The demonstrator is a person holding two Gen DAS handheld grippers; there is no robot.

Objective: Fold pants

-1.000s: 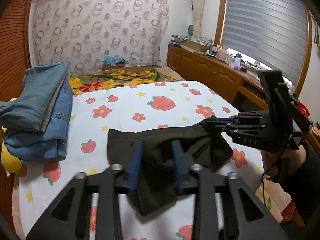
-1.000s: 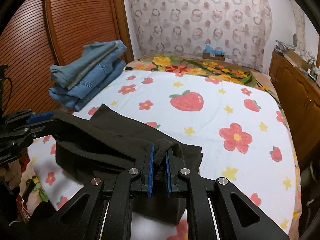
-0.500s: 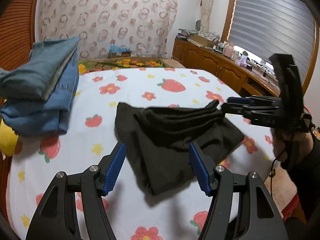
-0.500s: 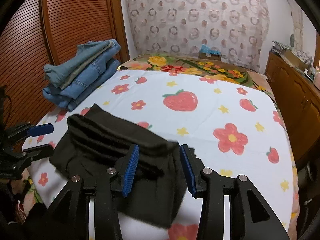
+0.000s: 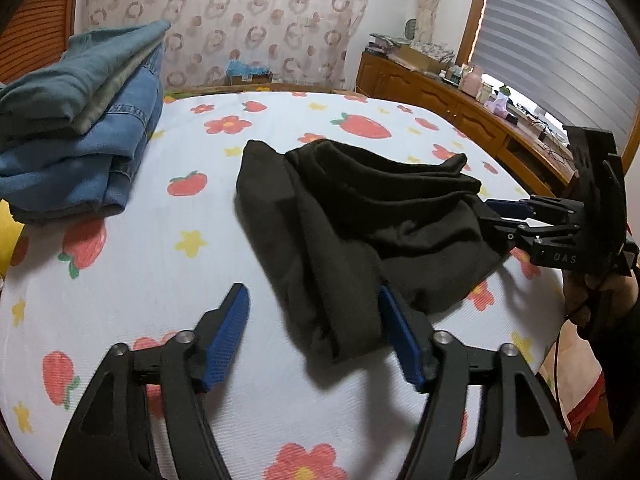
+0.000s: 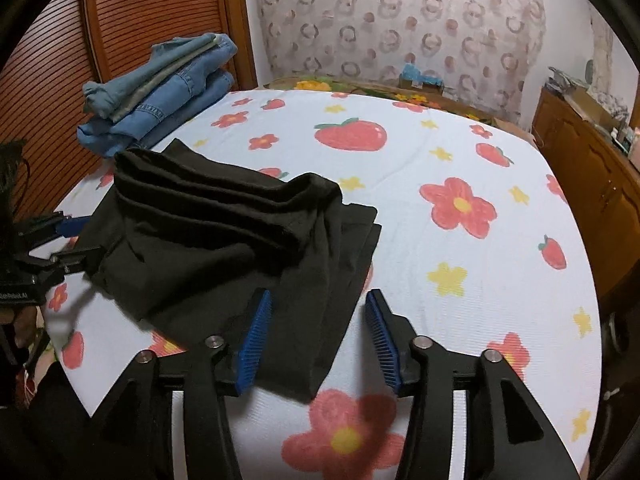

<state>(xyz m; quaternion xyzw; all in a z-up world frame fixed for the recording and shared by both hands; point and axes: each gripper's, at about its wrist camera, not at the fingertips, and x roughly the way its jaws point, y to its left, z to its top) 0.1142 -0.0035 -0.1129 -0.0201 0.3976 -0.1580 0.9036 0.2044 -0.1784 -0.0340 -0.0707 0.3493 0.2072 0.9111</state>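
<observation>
We find the black pants [image 5: 360, 216] bunched and partly folded near the bed's [image 6: 460, 152] front edge. Left hand-held gripper [image 5: 316, 336] and right hand-held gripper [image 6: 318, 336] both gape wide, holding nothing. Judged step: between folds; next we need a fresh pinch on an edge.

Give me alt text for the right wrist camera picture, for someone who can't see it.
The open right gripper hovers over the near edge of black pants, roughly folded and rumpled on a white bedsheet printed with strawberries and flowers. The left gripper sits open at the pants' left edge. Folded jeans are stacked at the far left by a wooden slatted door.
</observation>
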